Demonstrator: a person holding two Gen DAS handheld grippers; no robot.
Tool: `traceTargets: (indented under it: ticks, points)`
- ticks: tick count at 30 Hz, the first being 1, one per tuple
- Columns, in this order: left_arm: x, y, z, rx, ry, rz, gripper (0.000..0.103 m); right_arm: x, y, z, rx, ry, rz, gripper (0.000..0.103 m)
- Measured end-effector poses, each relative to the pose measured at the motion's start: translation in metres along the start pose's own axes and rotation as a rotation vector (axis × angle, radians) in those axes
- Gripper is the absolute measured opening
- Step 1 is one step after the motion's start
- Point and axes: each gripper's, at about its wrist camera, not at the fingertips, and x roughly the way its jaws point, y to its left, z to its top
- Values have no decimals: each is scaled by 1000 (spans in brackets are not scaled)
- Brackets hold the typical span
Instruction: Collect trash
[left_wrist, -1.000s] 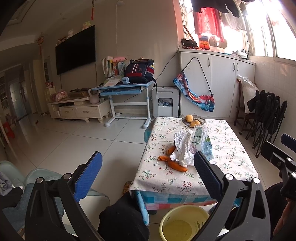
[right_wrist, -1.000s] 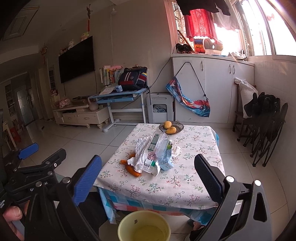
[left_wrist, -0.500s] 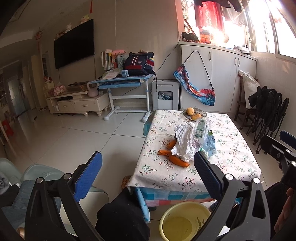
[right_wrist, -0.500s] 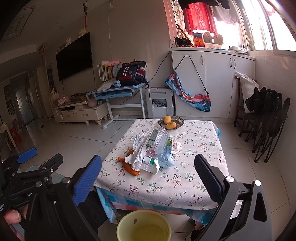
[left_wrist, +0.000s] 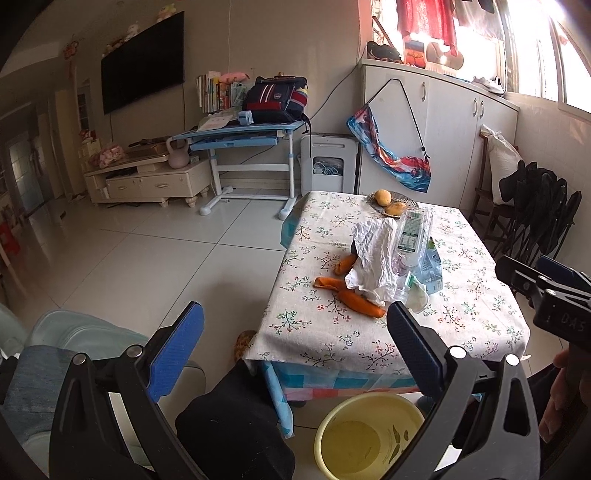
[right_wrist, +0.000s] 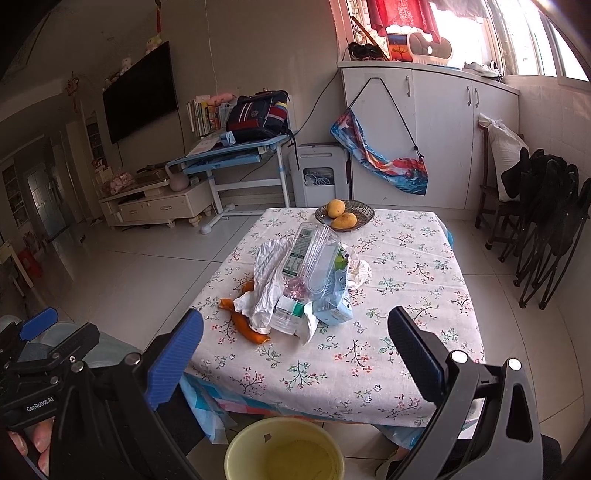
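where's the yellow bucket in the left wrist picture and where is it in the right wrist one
Left wrist view: the yellow bucket sits at the bottom edge, right of centre, on the floor below the table's near edge.
Right wrist view: the yellow bucket sits at the bottom edge, near the centre, again below the table's near edge.
Shared landmark: the plate of fruit at the table's far end.

Living room with pale glossy floor tiles (left_wrist: 155, 258) and beige walls. Far ahead of the fingers, to the left, a black wall-mounted television (left_wrist: 142, 61) hangs above a cream TV cabinet (left_wrist: 147, 182); beside it stands a blue study desk (left_wrist: 243, 134) bearing a dark backpack (left_wrist: 277, 99). White cupboards (right_wrist: 436, 136) sit beneath bright sunlit windows (right_wrist: 535, 37) at upper right; black folding chairs (right_wrist: 546, 229) lean far right.
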Motion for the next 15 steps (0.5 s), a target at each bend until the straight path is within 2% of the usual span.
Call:
traceTargets:
  ticks: [7, 15]
  points:
    - [29, -3, -8, 3, 45, -12, 96, 40, -23, 5, 61, 58, 12, 96]
    - [52, -8, -9, 12, 81, -17, 96, 99, -37, 22, 176, 102, 153, 93]
